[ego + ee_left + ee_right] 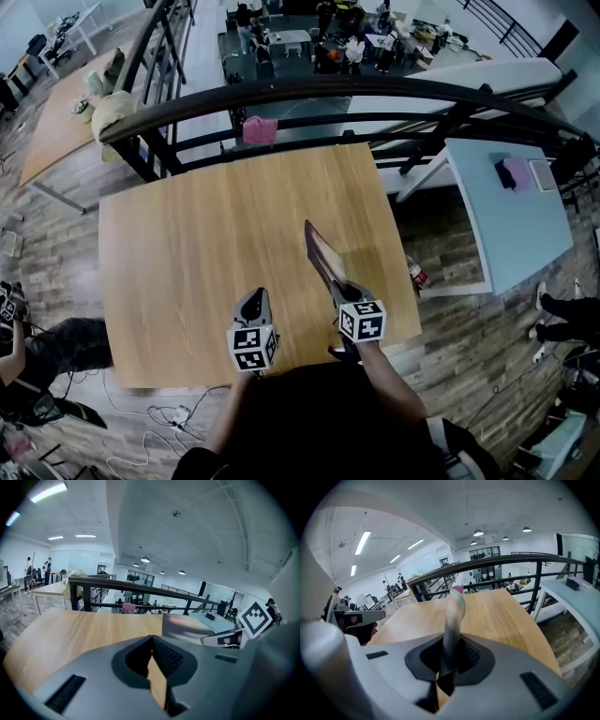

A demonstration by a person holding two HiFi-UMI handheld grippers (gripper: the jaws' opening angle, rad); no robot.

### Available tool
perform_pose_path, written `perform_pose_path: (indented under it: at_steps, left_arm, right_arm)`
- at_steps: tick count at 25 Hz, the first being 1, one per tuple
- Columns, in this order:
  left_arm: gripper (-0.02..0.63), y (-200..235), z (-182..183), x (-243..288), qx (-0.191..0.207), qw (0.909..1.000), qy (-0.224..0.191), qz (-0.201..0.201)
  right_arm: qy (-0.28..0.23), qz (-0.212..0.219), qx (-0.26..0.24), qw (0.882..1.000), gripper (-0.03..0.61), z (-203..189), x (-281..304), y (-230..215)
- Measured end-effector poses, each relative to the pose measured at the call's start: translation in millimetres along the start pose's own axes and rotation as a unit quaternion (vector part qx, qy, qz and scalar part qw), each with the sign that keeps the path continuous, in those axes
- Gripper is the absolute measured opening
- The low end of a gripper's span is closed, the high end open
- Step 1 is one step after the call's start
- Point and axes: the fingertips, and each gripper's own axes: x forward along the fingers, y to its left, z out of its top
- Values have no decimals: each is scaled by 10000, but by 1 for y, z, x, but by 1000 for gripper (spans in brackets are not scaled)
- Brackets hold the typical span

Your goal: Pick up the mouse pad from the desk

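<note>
Counter sits dead centre, and the railing runs just behind its far edge. Over the near right part, the mouse pad stands on edge, up off the surface, its near end in the right tongs. The left tongs are just to their left, above the near edge. Well off to the right is a second table, with small things on its far end. Between the two, a bottle lies on the floor. Far left, another table. Near left, cables on the floor.
</note>
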Motion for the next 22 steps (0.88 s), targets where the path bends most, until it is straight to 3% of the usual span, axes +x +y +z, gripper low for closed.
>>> perform_pose_path:
  at_steps: [14, 22]
  left_arm:
    - [23, 1, 44, -36, -75, 9977, -675, 83]
    - [23, -6, 73, -70, 3, 9921, -1236, 224]
  right_arm:
    - [-966, 339, 50, 9947, 44, 51, -52, 41]
    - [-1709, 381, -205, 9843, 44, 75, -94, 64]
